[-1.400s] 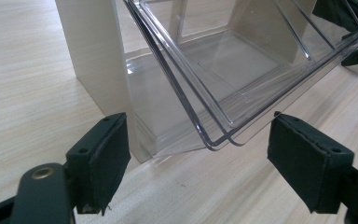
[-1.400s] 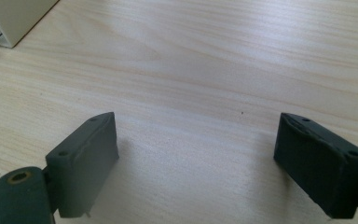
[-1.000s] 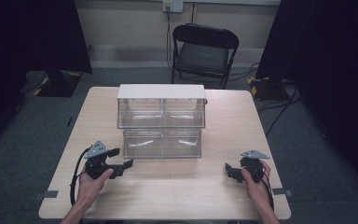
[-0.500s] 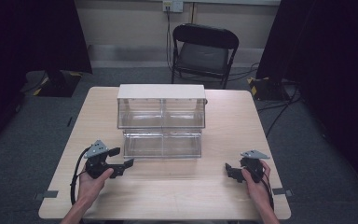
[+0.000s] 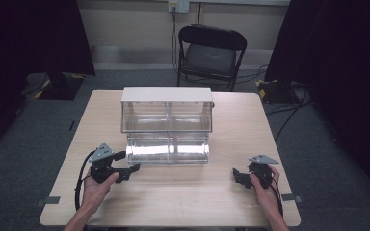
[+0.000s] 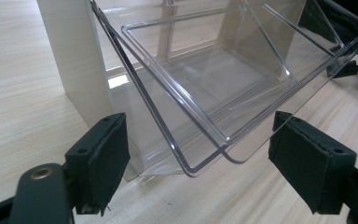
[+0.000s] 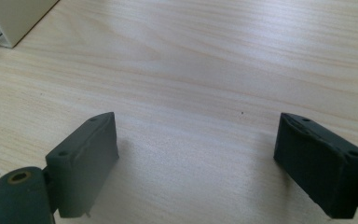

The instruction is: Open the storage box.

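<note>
- Left gripper (image 5: 131, 168), jaws wide and empty, sits toward the table's (image 5: 183, 207) near-left corner; the clear drawer (image 6: 223, 88) juts out just ahead, long axis across the table.
- Right gripper (image 5: 236, 174), also wide and empty, rests well apart near the near-right corner; the left is nearer.

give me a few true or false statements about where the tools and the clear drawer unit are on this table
1. Both tools are open. True: the left tool and the right tool each show a wide gap between their pads.
2. The right tool is clamped on a drawer. False: bare wooden table lies between its pads.
3. A clear drawer on the lower row is tilted open in front of the left tool. True.
4. The drawer unit lies on the folding chair. False: it stands on the table, with the chair behind the table.
5. The drawer holds several objects. False: it looks empty.
</note>
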